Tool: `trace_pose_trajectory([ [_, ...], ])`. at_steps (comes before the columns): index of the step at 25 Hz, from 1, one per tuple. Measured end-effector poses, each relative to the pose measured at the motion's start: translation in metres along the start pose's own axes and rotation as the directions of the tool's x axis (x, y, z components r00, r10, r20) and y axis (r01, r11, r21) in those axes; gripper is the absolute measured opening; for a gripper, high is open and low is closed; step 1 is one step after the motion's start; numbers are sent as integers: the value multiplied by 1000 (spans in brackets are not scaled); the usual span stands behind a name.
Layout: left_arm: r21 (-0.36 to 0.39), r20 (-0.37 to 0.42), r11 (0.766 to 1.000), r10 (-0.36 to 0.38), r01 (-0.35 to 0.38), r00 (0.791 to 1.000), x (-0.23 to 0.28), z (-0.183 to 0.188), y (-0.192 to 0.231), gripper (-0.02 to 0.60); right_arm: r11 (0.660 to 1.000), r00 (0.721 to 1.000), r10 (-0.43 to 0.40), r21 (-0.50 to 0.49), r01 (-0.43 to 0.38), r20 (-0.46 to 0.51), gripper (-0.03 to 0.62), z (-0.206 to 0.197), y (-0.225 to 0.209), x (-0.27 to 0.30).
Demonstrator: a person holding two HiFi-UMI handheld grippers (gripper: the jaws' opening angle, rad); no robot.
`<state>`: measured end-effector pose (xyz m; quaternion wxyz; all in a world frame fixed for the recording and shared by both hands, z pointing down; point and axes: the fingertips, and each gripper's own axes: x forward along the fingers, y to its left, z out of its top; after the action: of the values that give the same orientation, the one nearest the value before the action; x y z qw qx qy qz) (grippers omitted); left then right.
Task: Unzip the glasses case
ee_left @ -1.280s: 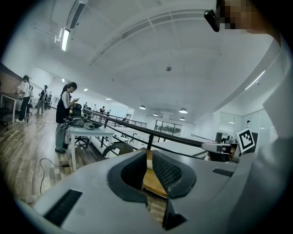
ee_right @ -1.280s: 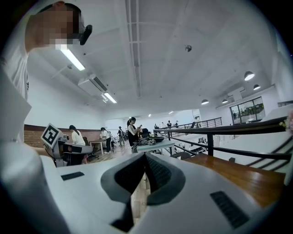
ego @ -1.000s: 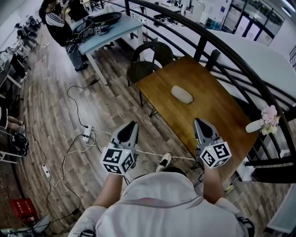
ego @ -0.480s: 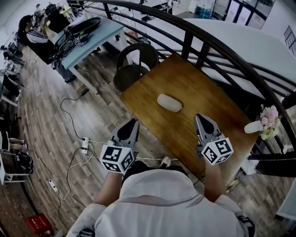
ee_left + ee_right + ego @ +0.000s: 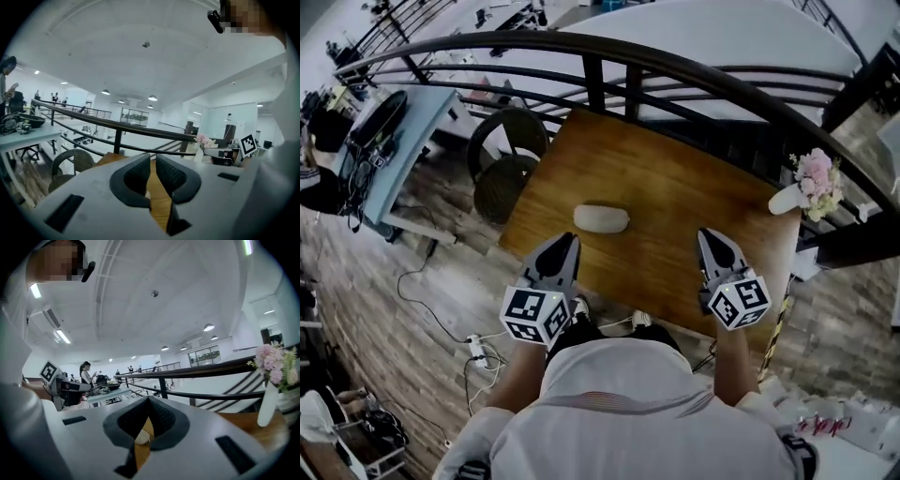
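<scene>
A wooden table (image 5: pixel 675 178) stands against a dark curved railing (image 5: pixel 694 73). A chair (image 5: pixel 508 155) sits at its left end, a flower vase (image 5: pixel 806 183) at its right corner, and the pale glasses case (image 5: pixel 601 218) near its middle. The left gripper (image 5: pixel 568 241) and right gripper (image 5: pixel 706 236), both closed and empty, hover at its near edge. A second ago the table lay skewed off to the right.

The zip on the pale oval glasses case (image 5: pixel 601 218) is too small to be made out in the head view. In the right gripper view only a pale sliver of the case (image 5: pixel 142 437) is seen below the closed jaws of the right gripper (image 5: pixel 149 400), w/ the rest covered by that gripper's grey body. The near edge of the brown wooden table (image 5: pixel 675 178) is hidden by the left gripper (image 5: pixel 561 246), the right gripper & the person's shoulders, and the white vase of pink flowers (image 5: pixel 267 404) is cut by the right gripper view's dark rim.
</scene>
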<state>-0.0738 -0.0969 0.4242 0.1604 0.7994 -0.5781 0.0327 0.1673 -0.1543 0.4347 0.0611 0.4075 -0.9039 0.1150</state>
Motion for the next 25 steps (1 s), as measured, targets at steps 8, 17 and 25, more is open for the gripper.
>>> trace_pose_trajectory([
  [8, 4, -39, 991, -130, 131, 991, 34, 6, 53, 44, 991, 990, -132, 1, 132, -52, 51, -16, 31, 26],
  [17, -14, -67, 991, -135, 135, 989, 24, -6, 90, 44, 988, 984, -152, -21, 151, -88, 51, -22, 58, 50],
  [25, -30, -71, 996, -81, 79, 994, 15, -12, 79, 44, 994, 987, -68, -93, 55, -143, 112, -30, 52, 70],
])
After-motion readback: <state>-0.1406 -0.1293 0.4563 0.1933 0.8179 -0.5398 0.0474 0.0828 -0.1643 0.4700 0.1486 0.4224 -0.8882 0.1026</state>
